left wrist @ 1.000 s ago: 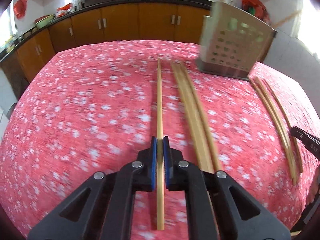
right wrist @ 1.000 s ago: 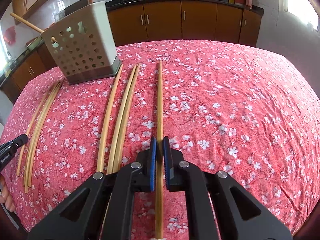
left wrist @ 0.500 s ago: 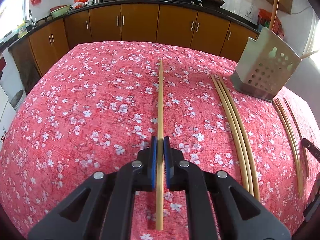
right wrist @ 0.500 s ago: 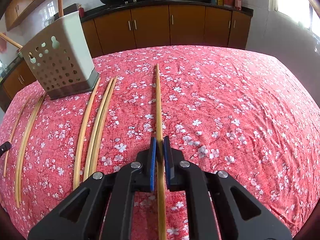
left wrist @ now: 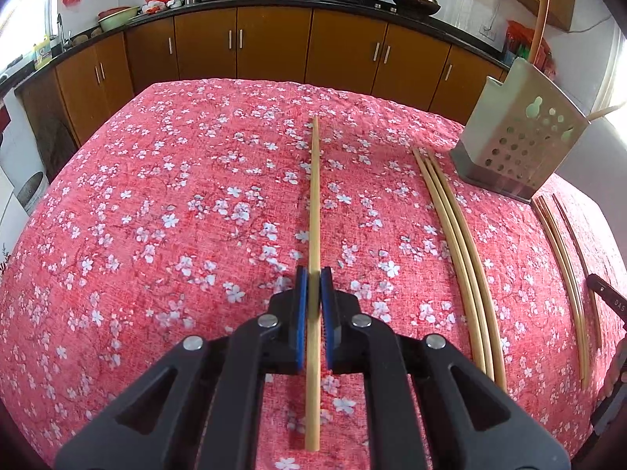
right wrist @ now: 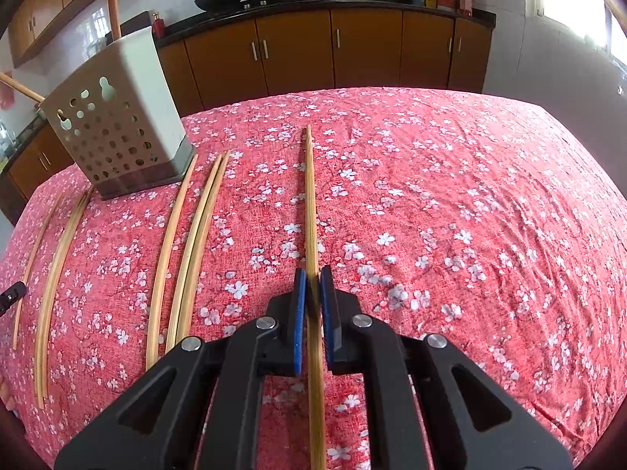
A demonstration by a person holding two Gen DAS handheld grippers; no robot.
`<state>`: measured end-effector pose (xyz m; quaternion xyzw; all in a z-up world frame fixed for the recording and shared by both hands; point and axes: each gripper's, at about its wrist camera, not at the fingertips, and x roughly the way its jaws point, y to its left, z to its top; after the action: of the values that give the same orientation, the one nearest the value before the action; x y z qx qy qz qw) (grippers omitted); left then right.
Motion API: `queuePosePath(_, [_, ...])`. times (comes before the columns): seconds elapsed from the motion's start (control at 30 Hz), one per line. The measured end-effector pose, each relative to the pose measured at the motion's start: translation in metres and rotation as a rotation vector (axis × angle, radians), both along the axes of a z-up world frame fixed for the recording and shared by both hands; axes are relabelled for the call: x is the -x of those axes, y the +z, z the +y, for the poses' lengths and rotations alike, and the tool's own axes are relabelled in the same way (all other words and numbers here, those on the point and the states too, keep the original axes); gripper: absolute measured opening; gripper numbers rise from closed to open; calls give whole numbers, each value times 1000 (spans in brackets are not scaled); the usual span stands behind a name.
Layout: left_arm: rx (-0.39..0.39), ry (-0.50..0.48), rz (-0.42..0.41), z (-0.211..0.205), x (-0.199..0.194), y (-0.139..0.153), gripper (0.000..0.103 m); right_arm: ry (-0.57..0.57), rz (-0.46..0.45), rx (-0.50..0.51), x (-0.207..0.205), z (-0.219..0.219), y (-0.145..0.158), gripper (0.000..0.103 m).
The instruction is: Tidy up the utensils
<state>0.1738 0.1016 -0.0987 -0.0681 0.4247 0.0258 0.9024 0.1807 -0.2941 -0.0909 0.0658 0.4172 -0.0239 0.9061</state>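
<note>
Two grippers: each clamps one bamboo chopstick over a bench draped in a red floral cloth (left wrist: 164, 203).
Left gripper (left wrist: 313, 293): its blue-padded fingers (left wrist: 300, 313) sit almost together, pressed on either side of a single chopstick (left wrist: 314, 211).
Left chopstick: it runs straight ahead between the pads, its far tip out over the cloth and its near end passing back under the gripper body.
Right gripper (right wrist: 312, 293): the fingers (right wrist: 299, 313) stand nearly closed in the same way, pinching another chopstick (right wrist: 310, 203).
Right chopstick: it points forward along the fingers and runs off the bottom edge of the picture.
Utensil holder (right wrist: 113, 129): a perforated pale box stands upright on the cloth, between the two grippers, with a long stick rising out of its top.
Loose chopsticks, near holder (right wrist: 188, 250): three lie side by side just beside the holder's base.
Loose chopsticks, far side (right wrist: 51, 282): a few more lie on the holder's other side, well apart from the first three.
Left view only: a sink corner, a green bowl and bottles on the kitchen counter (left wrist: 117, 19), and the black tip of the other gripper at the right edge.
Right view only: a bright window at the upper right, and the open right half of the cloth with nothing lying on it.
Both views: brown cabinets (right wrist: 352, 51) and two dark woks behind the bench.
</note>
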Motion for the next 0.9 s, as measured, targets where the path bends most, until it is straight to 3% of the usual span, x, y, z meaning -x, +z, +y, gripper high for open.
queuePosePath(0.9, [11,1,1,0,0,2,10,1,2,-8,-1,1,0,9])
